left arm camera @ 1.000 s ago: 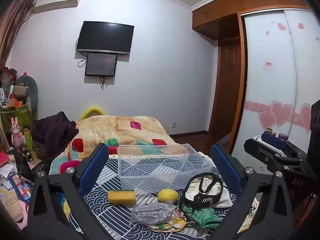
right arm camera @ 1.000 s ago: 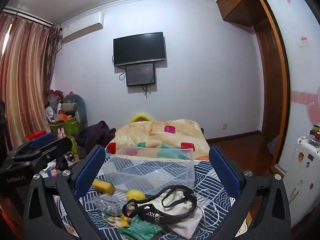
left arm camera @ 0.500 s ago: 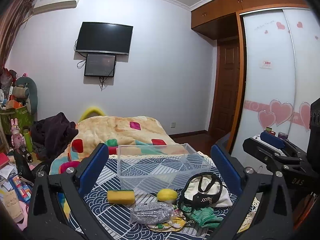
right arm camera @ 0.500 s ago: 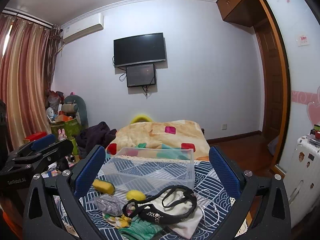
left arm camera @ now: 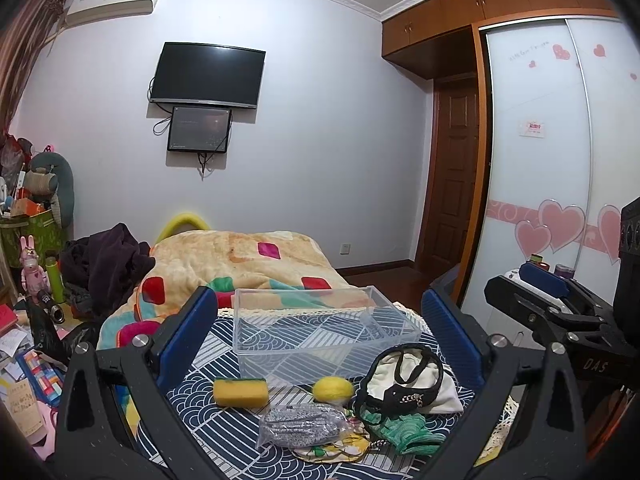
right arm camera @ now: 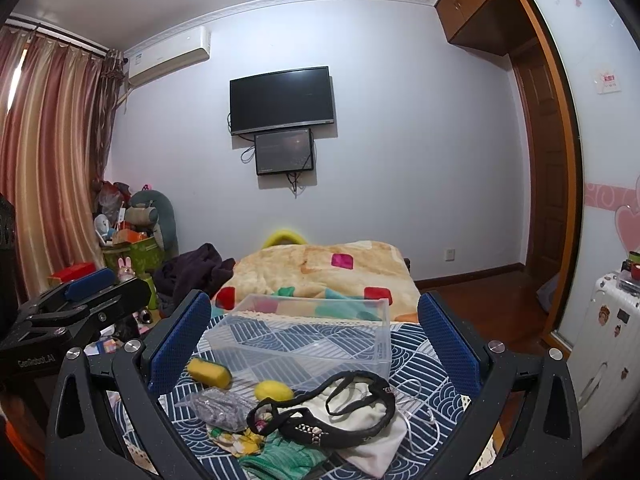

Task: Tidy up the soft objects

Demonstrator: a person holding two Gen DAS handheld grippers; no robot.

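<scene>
A clear plastic bin [left arm camera: 320,328] stands empty on the blue patterned cloth [left arm camera: 224,424]. In front of it lie a yellow sponge [left arm camera: 240,391], a yellow ball [left arm camera: 333,389], a grey glittery pouch [left arm camera: 302,426], a green knit cloth [left arm camera: 404,432], a white cloth [left arm camera: 416,388] and a black strap [left arm camera: 400,396]. My left gripper [left arm camera: 320,332] is open and empty, held back above them. My right gripper [right arm camera: 314,332] is open and empty too; the bin [right arm camera: 304,336], sponge [right arm camera: 210,373], ball [right arm camera: 274,391] and black strap [right arm camera: 336,428] show between its fingers. Each gripper shows in the other's view.
A bed with a patchwork blanket [left arm camera: 240,264] lies behind the bin. Dark clothes [left arm camera: 104,264] and cluttered toys [left arm camera: 32,240] are at the left. A wardrobe with heart stickers [left arm camera: 560,200] and a white suitcase [right arm camera: 608,360] stand at the right.
Both views have shifted very slightly. The objects and both grippers stay as they were.
</scene>
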